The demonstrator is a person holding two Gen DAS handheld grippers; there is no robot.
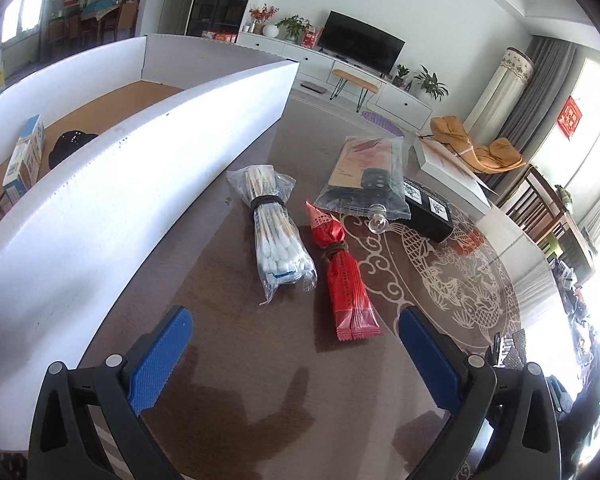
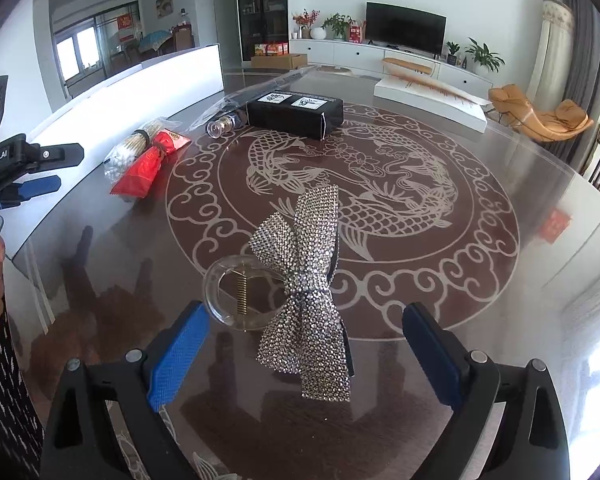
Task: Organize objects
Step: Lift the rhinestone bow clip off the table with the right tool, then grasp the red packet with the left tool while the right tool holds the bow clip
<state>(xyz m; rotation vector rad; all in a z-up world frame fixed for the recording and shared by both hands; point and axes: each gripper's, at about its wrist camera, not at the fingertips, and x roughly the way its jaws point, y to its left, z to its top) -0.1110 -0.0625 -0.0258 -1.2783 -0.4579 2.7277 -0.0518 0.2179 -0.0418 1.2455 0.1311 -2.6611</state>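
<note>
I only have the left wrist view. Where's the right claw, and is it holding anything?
Observer: The right claw is open and empty, above the table.
Operator: What's under it?
Observer: A rhinestone bow rests on the table between its fingers.
Operator: Just a bow?
Observer: No, a clear round clip with a spring is fixed to its left side.
Operator: How does it sit relative to my red packet?
Observer: In the right wrist view, the red packet lies farther away and to the left of the bow, not touching it.
</note>
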